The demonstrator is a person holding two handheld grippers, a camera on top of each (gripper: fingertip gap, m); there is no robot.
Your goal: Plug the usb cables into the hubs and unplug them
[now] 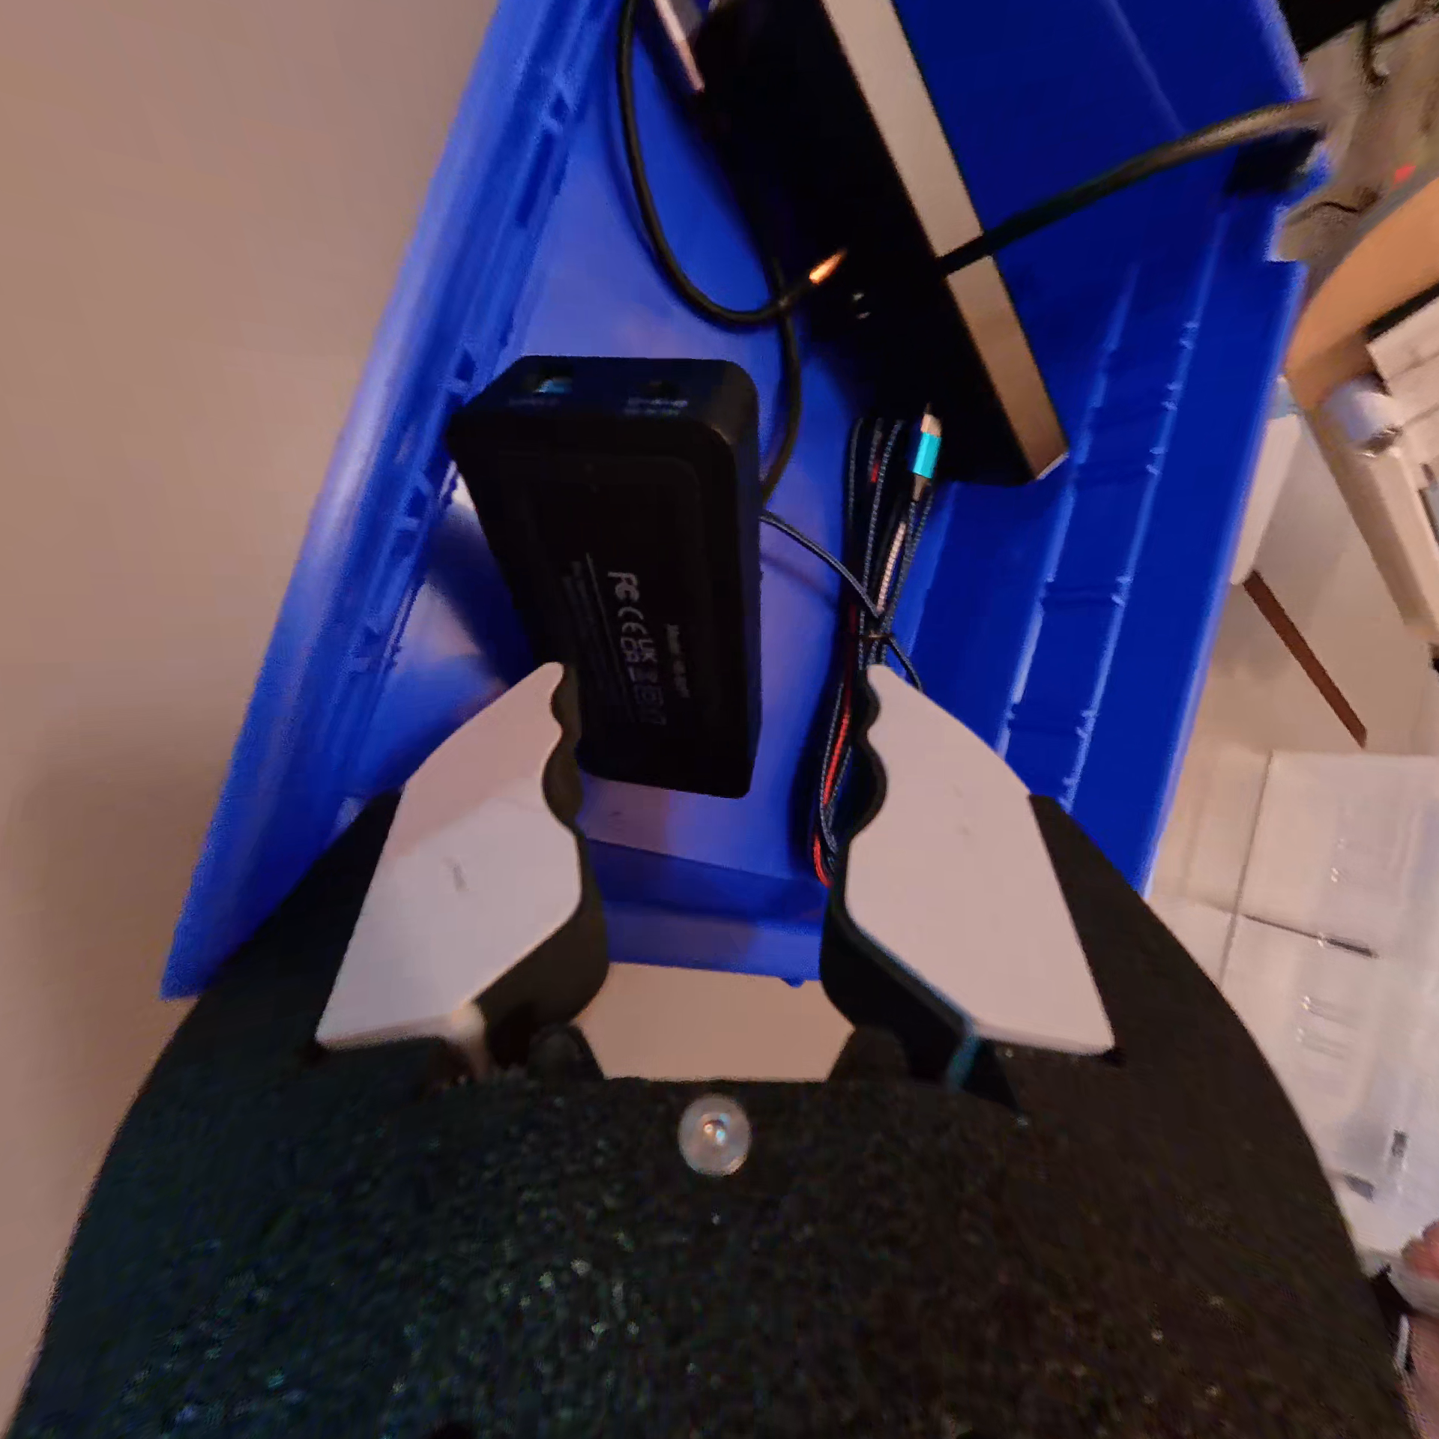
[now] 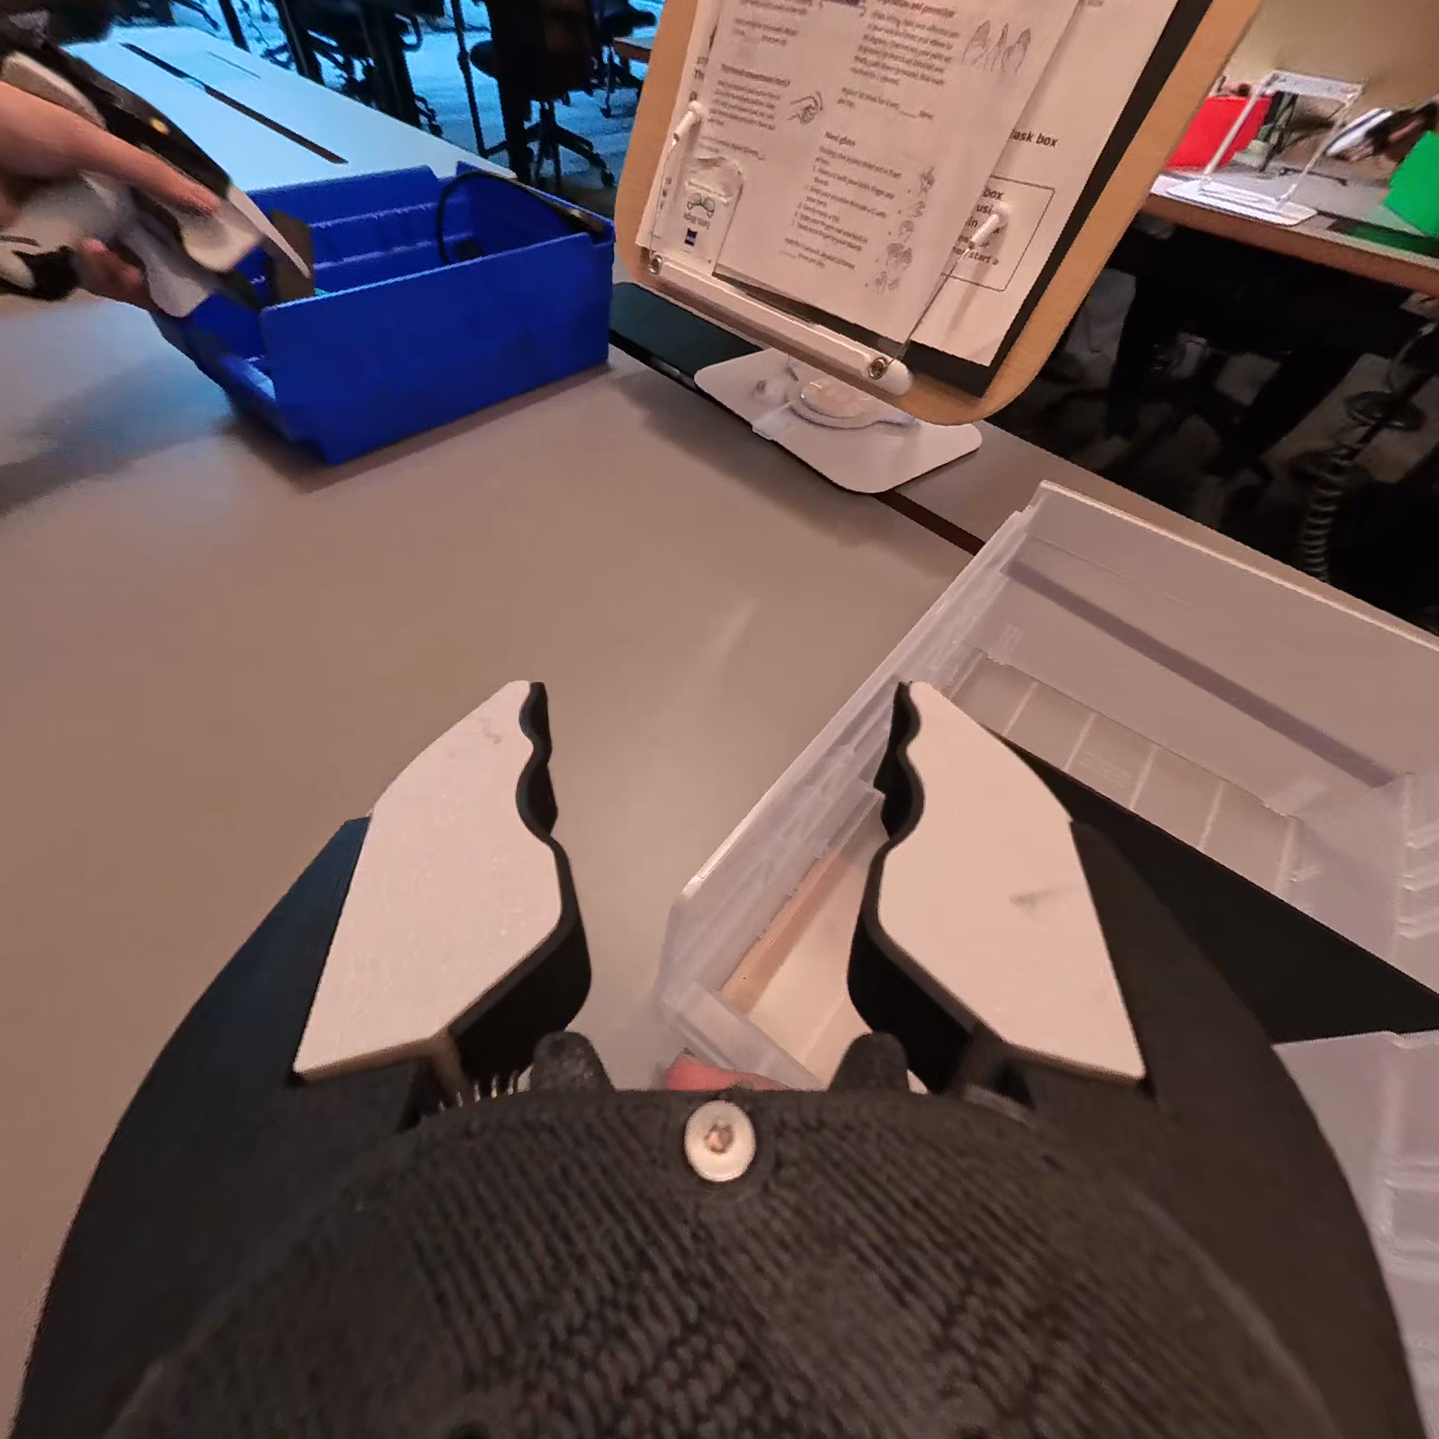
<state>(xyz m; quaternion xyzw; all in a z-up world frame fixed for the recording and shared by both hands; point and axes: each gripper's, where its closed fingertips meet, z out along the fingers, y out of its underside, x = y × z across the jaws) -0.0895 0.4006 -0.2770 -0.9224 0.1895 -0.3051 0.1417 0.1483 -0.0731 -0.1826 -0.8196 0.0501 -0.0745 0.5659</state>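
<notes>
Left hand-held gripper spread wide, gripping nothing, tips over the near end of the blue bin. Black hub lies in the bin just past the left finger, rounded box, label side up, ports on its far end. Braided cable bundle beside it, teal plug on top. Silver-edged hub farther back, black cable attached. Right hand-held gripper released over the table, empty, beside a clear plastic box.
</notes>
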